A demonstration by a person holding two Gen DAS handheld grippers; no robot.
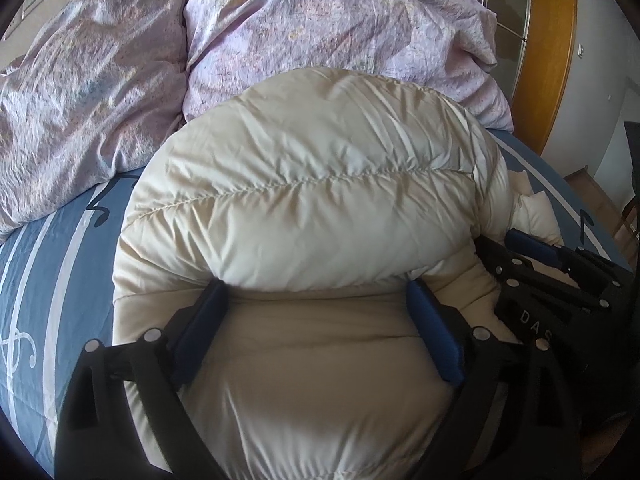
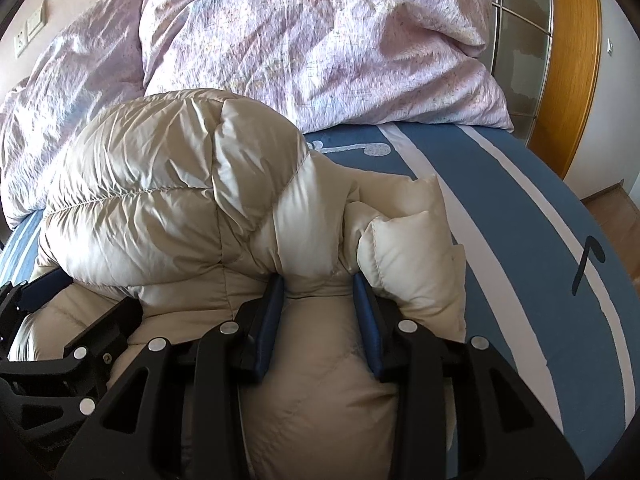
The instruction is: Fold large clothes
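1. Currently, the cream puffer jacket [image 1: 304, 200] is lying folded into a thick bundle on the blue striped bedsheet [image 1: 52, 248], just in front of the crumpled lilac duvet [image 1: 320, 20]

2. The left gripper [image 1: 316, 292] is being held spread wide, its blue pads [image 1: 434, 332] standing either side of the lower layer with nothing being pinched

3. The right gripper [image 2: 319, 284] is being kept half closed, and a bunch of jacket fabric is being pinched between its pads [image 2: 370, 336]

4. A spring-back is being risked: the padding is looking lofty and full of air, so the upper fold is likely being pushed open once no longer pressed

5. A slip is also being risked, since the shell is looking smooth and glossy and only one side is being gripped

6. A stiff corner [image 2: 416, 248], perhaps a collar or cuff, is sticking out on the right and is likely being left outside the bundle
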